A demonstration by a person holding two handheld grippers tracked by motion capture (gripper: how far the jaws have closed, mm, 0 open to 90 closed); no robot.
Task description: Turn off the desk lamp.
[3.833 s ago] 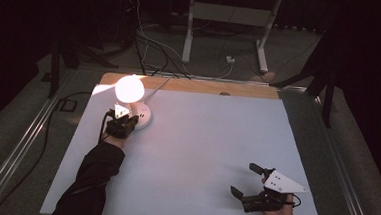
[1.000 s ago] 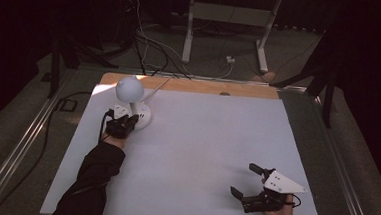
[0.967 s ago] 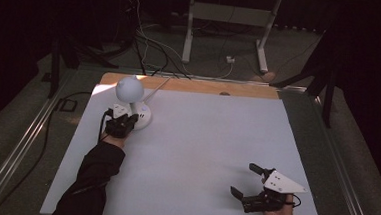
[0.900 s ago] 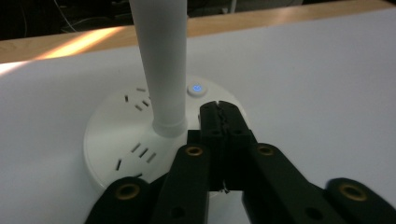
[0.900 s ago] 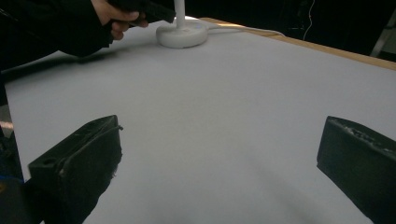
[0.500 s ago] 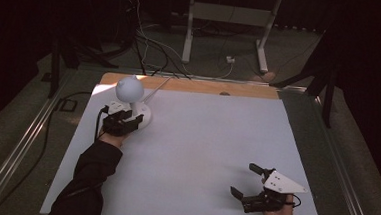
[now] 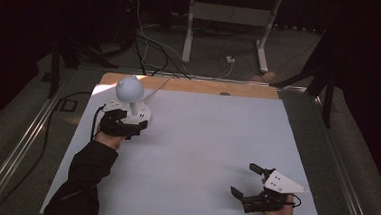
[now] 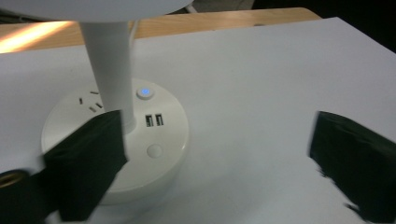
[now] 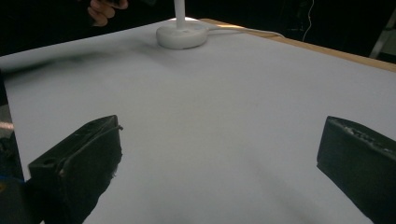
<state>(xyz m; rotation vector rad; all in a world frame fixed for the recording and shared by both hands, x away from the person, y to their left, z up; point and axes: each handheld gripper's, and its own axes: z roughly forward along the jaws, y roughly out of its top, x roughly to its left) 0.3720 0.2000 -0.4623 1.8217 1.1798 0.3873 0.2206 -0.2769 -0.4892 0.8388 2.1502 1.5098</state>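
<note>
Hovering spread-jawed, just opened, nothing between, the left gripper (image 8: 219, 163) crowds the white round-based globe lamp (image 7: 129, 99) at the table's far-left corner; a careless swing could topple it

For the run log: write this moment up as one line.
left gripper: open, jaws just opened, nothing between them | desk lamp: off, by left gripper | right gripper: open, empty | table: white

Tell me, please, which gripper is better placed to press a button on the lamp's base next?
Left: the left gripper hangs open right over the lamp base, beside its buttons. The right gripper sits far across the table.
</note>
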